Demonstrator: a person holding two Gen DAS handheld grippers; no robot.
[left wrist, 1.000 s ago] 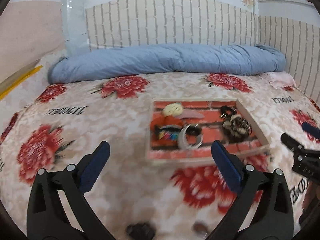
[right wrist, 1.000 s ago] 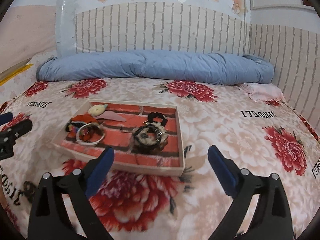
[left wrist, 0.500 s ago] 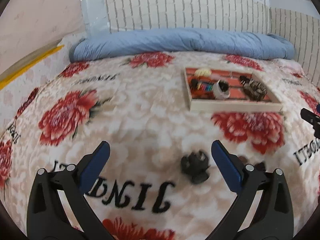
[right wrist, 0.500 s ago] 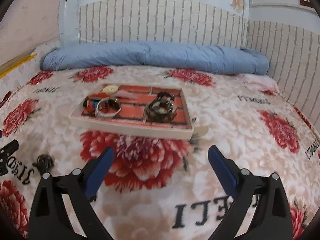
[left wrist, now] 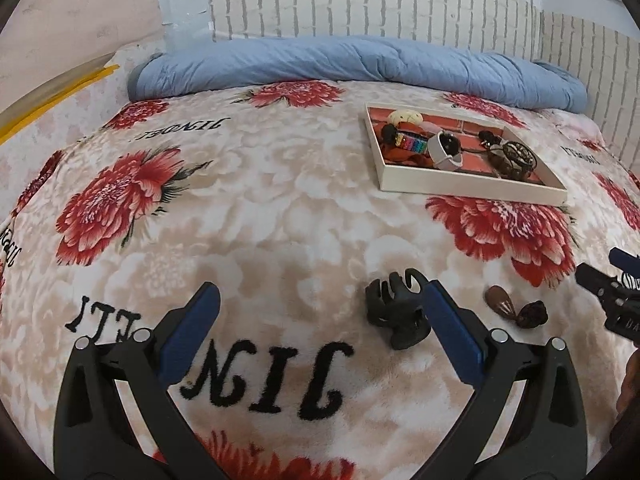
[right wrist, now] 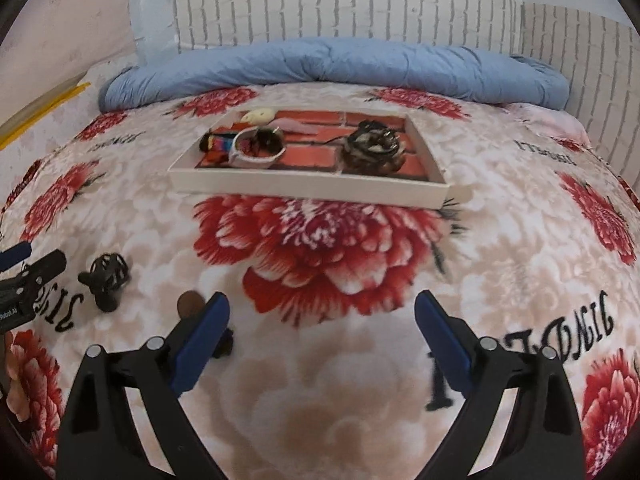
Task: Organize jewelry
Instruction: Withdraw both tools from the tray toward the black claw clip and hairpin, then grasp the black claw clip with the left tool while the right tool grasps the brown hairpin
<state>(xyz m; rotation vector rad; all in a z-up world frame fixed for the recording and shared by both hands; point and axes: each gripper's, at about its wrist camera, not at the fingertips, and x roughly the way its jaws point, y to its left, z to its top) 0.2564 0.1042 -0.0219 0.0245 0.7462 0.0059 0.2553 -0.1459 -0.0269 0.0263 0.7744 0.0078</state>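
A white tray with a brick-pattern floor sits on the floral bedspread; it also shows in the right wrist view. It holds a white bangle, a rainbow band, a cream piece and a dark bundle. A black claw clip lies on the blanket, touching the right finger of my open, empty left gripper. A brown oval piece and a dark lump lie to its right. My right gripper is open and empty; the brown piece lies by its left finger, the clip farther left.
A rolled blue quilt lies along the brick-pattern wall behind the tray. The bedspread has red flowers and black lettering. The right gripper's tip shows at the right edge of the left wrist view.
Both grippers have pulled back from the tray and dropped low over the near blanket. The clip and the brown pieces now lie close to the fingers. Both grippers stay open.
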